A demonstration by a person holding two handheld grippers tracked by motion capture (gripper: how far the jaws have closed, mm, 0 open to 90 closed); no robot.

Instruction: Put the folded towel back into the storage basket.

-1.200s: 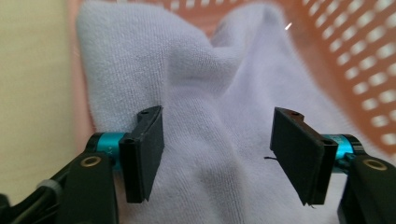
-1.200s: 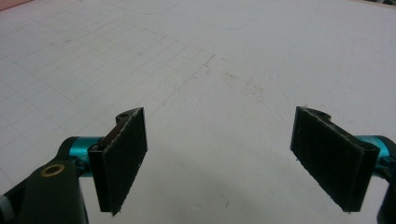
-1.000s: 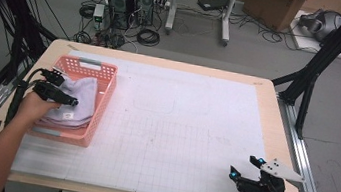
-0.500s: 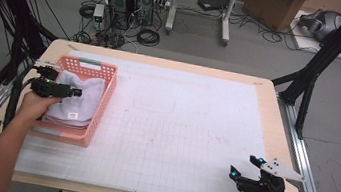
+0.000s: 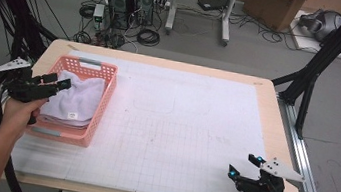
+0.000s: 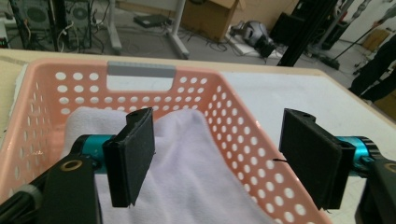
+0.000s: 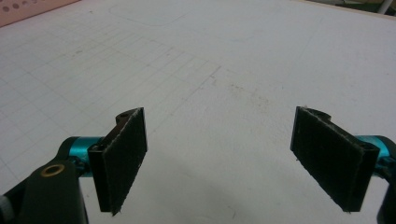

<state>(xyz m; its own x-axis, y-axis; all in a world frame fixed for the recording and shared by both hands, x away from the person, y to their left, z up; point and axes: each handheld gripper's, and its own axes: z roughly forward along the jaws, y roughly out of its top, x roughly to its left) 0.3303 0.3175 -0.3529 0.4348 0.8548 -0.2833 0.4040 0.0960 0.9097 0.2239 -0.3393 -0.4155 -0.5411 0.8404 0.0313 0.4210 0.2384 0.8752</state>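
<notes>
Left gripper [image 5: 59, 84] wide open above the towel [image 5: 73, 100] in the basket [image 5: 102, 97].

The pink basket sits at the left side of the bench [image 5: 201, 75], on its white gridded mat [image 5: 177, 142]. The white towel lies folded inside it, with a small tag facing up. The left gripper hangs over the basket's left rim; its jaws have just been opening, and in the left gripper view nothing is between them: the towel [image 6: 187, 177] lies below and beyond the pads, apart from them, and the basket's [image 6: 233, 112] grey handle [image 6: 140, 70] stands at the far wall. The right gripper [image 5: 247, 167] rests near the bench's front right corner, well apart from the basket, its jaws wide and empty over the bare mat [image 7: 210, 70].
</notes>
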